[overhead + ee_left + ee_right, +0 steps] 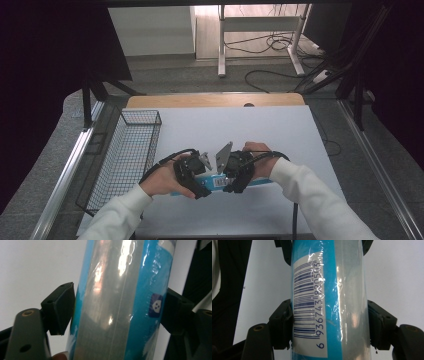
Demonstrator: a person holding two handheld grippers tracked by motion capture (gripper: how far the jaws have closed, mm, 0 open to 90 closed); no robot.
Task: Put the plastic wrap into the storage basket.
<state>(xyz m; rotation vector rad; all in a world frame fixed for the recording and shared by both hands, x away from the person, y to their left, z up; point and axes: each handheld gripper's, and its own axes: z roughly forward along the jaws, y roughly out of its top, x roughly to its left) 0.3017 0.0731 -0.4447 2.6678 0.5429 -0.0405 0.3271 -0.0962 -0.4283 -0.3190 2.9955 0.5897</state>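
A long blue pack wrapped in clear plastic [216, 182] lies crosswise near the front of the white table cover [240, 130], held from both ends. My left gripper [199, 188] reaches in from the left. In the left gripper view its jaws [117, 310] stand on either side of the pack [112, 302], with the pads against its sides. My right gripper [235, 183] comes from the right. In the right gripper view it [330, 322] is shut on the pack [342, 290], its pads pressed in beside a white barcode label [308, 305].
A black wire basket [125, 155] stands along the left side of the table. A wooden table edge [215, 100] shows at the back. Beyond it are the floor, white desk legs [222, 45] and loose cables [272, 45].
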